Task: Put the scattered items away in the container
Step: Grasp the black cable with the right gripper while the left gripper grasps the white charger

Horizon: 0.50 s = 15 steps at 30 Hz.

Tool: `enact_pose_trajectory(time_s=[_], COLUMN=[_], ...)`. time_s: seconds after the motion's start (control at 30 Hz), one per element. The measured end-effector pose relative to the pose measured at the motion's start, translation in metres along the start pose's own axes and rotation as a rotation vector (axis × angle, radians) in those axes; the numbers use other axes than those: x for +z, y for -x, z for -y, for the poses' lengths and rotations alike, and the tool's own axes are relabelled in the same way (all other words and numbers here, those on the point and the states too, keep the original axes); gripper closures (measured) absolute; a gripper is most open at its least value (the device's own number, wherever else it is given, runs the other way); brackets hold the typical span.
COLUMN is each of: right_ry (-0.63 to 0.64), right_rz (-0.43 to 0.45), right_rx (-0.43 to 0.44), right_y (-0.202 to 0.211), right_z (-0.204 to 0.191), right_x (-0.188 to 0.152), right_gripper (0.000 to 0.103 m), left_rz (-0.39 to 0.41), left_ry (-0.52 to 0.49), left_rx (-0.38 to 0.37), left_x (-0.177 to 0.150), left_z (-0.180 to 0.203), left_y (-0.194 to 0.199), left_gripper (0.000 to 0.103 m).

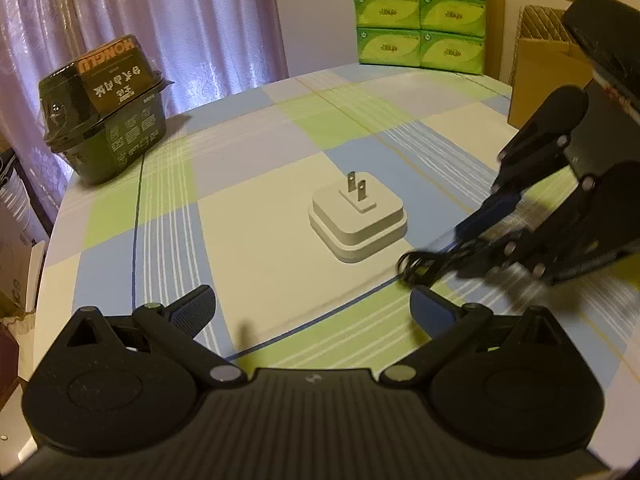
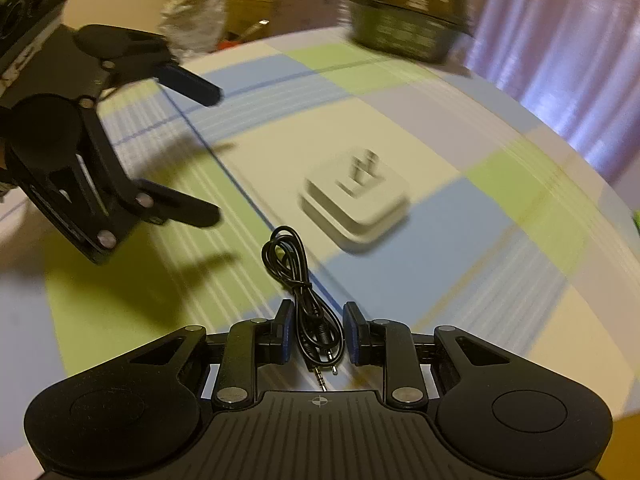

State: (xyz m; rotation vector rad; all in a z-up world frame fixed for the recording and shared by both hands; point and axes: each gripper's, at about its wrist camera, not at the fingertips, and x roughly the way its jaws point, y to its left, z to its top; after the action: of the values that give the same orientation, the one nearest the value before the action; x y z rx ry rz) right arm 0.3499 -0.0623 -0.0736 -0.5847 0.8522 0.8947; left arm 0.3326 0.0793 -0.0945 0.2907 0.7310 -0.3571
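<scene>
Right gripper (image 2: 315, 332) clamped on coiled black cable (image 2: 298, 280) — white plug (image 2: 356, 204) just ahead; left gripper (image 1: 312, 308) wide apart, holding nothing.

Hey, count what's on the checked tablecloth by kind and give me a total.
White square plug adapter, prongs up: 1
Coiled black audio cable, between the right gripper's pads: 1
Dark lidded plastic container: 1
Total: 3
</scene>
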Motion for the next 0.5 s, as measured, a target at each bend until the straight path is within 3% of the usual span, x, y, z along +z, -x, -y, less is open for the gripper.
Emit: enact_pose_trajectory(time_s=[0.3,0.5], right_ry=[-0.135,-0.145], right_rz=[-0.009,0.027], right_rx=[-0.182,-0.221], right_y=[-0.001,-0.016], right_z=[0.039,0.049], right_x=[0.001,0.022], right_gripper=[0.076,0.076], left_rz=[-0.021,-0.02], left_ry=[-0.037,-0.045], left_rx=[0.0,0.004], left_x=[0.0,-0.004], left_z=[0.009,0.005], left_y=[-0.005,-0.005], left_gripper=[0.001,0.001])
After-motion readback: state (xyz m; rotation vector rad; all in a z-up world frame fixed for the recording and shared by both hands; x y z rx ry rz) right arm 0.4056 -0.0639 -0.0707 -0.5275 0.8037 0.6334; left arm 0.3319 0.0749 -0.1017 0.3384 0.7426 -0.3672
